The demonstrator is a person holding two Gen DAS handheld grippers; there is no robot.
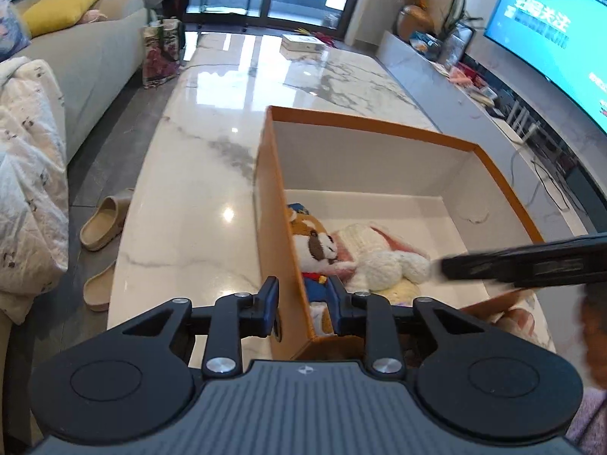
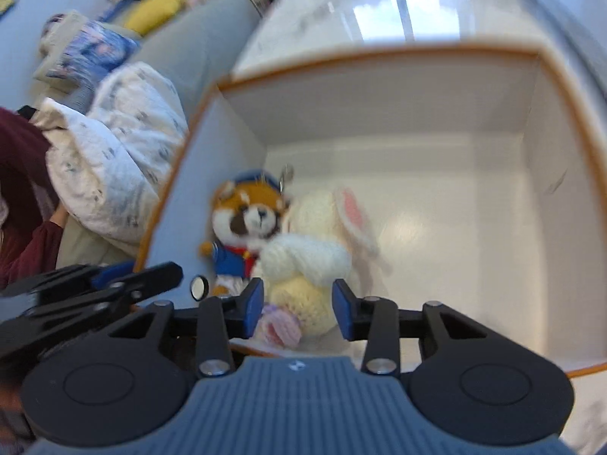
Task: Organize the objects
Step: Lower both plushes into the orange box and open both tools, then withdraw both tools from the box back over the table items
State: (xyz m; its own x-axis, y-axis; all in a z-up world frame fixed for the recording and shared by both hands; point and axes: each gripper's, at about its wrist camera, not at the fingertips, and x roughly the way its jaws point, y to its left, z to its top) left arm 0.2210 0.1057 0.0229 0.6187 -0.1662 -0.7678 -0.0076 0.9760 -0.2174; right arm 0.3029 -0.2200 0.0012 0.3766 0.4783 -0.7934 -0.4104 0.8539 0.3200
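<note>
Marble-topped and long, the white table [image 1: 212,144] runs away toward glass doors, with a grey sofa [image 1: 95,57] bearing a yellow cushion [image 1: 62,7] on one side and a lit television [image 1: 561,38] on the other; a rumpled white quilt [image 1: 30,174] and a pair of beige slippers [image 1: 104,223] lie beside the table. On its near end sits an orange box [image 1: 277,212] with white inner walls, open at the top. At the bottom of the box, against the left wall, a red panda plush [image 2: 242,223] in a blue cap and jacket lies face up, its head toward the far wall, and a white rabbit plush [image 2: 315,250] with pink-lined ears lies touching it. The left gripper [image 1: 305,305] straddles the box's left wall, one pad outside and one inside, partly spread, not pressing on it. The right gripper [image 2: 297,307] hangs above the rabbit, jaws partly spread with nothing between them.
</note>
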